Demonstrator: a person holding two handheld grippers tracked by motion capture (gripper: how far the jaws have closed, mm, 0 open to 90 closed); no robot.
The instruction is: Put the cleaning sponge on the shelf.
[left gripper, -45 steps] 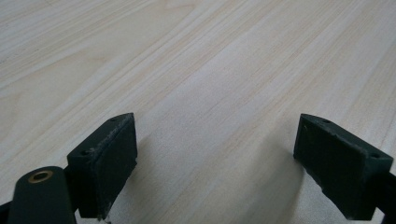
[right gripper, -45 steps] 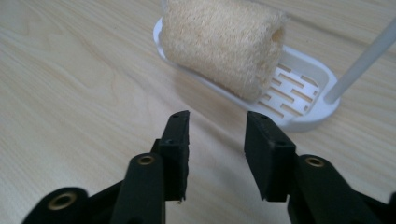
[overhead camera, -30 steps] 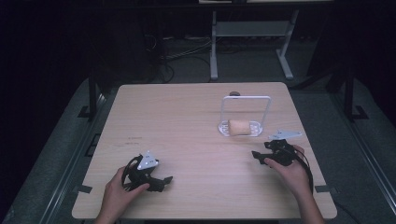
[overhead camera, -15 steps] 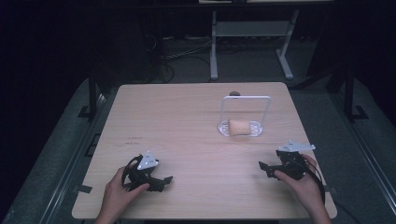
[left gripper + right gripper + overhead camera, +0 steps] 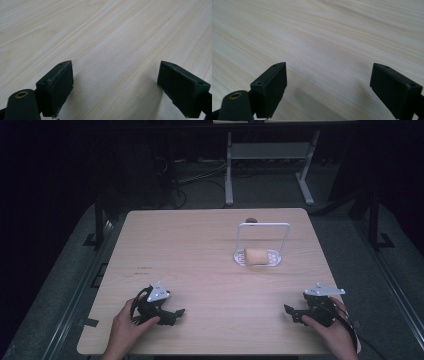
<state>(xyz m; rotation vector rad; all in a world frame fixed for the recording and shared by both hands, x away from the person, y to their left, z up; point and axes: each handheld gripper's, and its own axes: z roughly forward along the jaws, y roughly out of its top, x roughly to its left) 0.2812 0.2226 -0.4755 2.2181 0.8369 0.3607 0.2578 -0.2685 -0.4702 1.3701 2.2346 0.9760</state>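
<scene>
A tan roll-shaped block [image 5: 256,256] lies on a small white base [image 5: 273,260] under a white wire arch [image 5: 263,224], right of the middle of the wooden table [image 5: 200,250]. My left gripper [image 5: 176,315] rests near the front left edge, held by a hand, its jaws wide apart over bare wood [image 5: 115,82]. At the front right corner my right gripper [image 5: 291,313] points left, well clear of the block. Its jaws have just been opening and stand wide with nothing between them [image 5: 328,83].
A small dark round fitting [image 5: 251,220] sits at the table's far edge behind the arch. Faint dark marks [image 5: 145,268] show on the wood at the left. Beyond the table stand a white frame [image 5: 228,170] and floor cables [image 5: 200,175].
The right hand has drawn its gripper back from beside the white base toward the table's front right corner. The left gripper has stayed put.
</scene>
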